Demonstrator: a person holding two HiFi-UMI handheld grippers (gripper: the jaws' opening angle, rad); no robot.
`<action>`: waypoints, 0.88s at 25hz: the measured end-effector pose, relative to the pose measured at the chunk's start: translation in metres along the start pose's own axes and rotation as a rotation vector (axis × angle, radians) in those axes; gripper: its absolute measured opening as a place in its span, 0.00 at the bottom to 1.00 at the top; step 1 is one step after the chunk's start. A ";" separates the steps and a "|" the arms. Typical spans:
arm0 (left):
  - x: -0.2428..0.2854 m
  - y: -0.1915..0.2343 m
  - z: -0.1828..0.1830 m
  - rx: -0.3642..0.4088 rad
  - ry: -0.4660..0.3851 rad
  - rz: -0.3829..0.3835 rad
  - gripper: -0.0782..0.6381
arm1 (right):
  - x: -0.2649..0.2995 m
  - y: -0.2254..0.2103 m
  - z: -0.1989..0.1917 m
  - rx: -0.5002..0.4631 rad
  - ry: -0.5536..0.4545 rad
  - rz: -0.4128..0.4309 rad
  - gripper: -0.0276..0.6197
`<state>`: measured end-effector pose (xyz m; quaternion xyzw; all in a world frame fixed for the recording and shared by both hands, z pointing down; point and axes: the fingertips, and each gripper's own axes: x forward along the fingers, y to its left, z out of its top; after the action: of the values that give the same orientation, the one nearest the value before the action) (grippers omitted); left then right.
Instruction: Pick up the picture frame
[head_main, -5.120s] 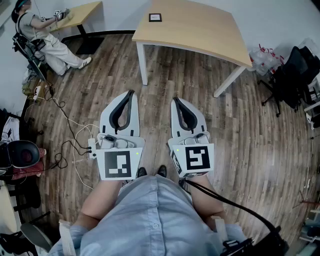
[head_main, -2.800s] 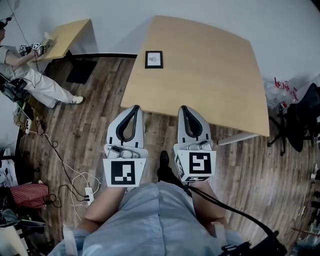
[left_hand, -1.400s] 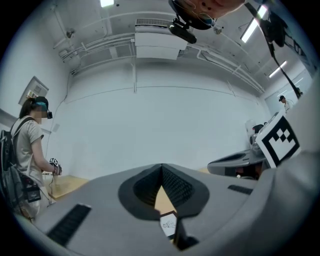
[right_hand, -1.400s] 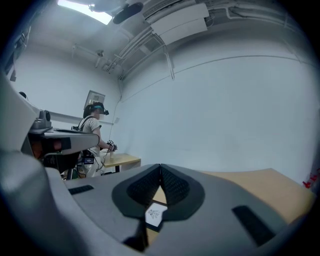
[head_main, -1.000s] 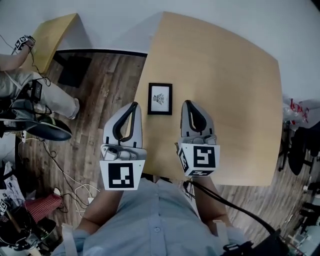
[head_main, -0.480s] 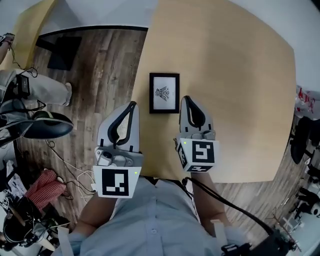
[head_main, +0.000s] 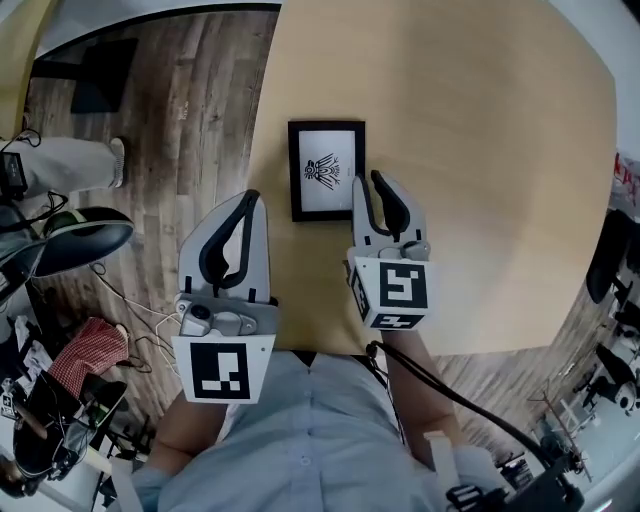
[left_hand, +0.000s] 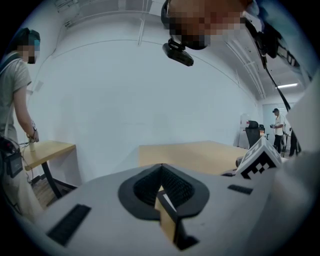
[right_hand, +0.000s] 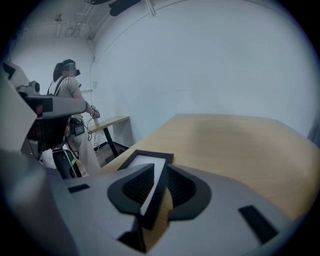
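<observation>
We have brought both grippers down to the picture frame (head_main: 326, 170), which lies flat on the wooden table (head_main: 480, 150). Our right gripper (head_main: 367, 185) has just been opening its jaws; the frame's right rail stands between them, ungripped. Our left gripper (head_main: 252, 196), left of the frame, is closed and empty. We judge the grasp is being lined up: next, squeeze that rail and lift.

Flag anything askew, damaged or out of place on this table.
Nothing stands out. The picture frame lies flat and intact on the table, roughly parallel to its left edge. The right gripper, whose jaws have just been opening, has the frame's right edge between them, not yet clamped.
</observation>
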<state>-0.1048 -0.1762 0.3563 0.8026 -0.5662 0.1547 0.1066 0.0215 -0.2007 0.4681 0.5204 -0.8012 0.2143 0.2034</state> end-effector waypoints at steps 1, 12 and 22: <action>0.000 0.000 -0.001 -0.002 0.005 0.000 0.11 | 0.001 0.000 -0.003 0.004 0.011 0.000 0.17; 0.001 0.013 -0.011 -0.034 0.043 0.008 0.11 | 0.009 0.004 -0.019 0.030 0.119 -0.038 0.20; 0.000 0.009 -0.008 -0.031 0.037 0.008 0.11 | 0.009 0.000 -0.020 0.111 0.127 -0.028 0.14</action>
<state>-0.1147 -0.1769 0.3641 0.7954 -0.5699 0.1611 0.1289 0.0201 -0.1962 0.4891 0.5276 -0.7661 0.2880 0.2274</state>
